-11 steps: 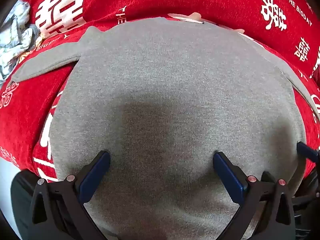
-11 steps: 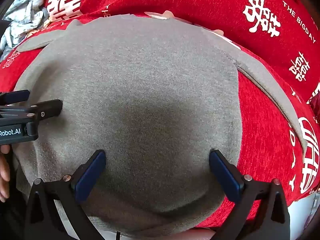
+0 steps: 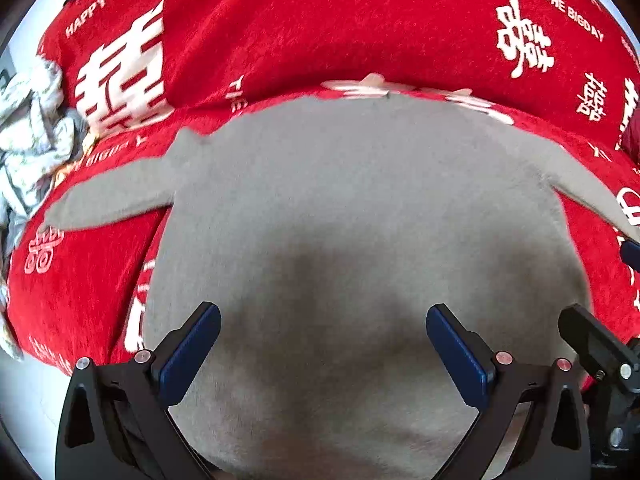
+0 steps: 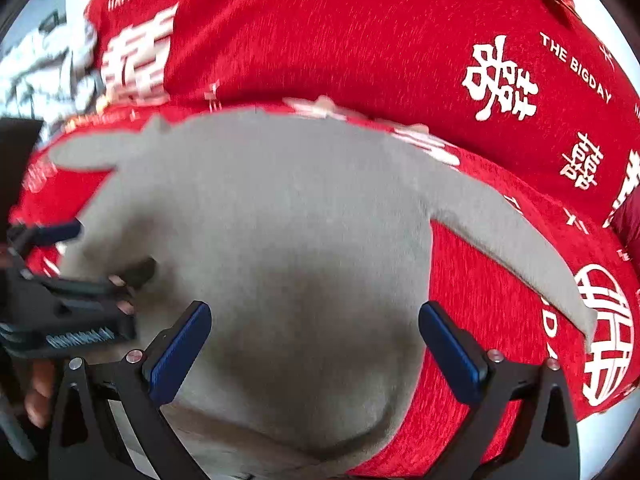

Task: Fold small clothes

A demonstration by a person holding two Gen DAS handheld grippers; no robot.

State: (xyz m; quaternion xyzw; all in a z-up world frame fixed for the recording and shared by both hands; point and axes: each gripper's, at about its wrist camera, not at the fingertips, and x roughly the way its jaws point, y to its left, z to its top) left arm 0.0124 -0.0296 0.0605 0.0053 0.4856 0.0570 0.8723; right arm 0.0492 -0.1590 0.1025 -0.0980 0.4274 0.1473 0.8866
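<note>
The flat grey knitted garment (image 3: 360,208) is lying spread on the red printed cloth (image 3: 320,32), under and ahead of both wide-gaping tongs, left (image 3: 323,354) and right (image 4: 315,350). Its near hem is running out of frame.

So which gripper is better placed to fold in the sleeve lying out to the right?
Right, probably. The right gripper hangs open over the grey top beside that sleeve; from the left gripper the sleeve sits at the far edge.
</note>
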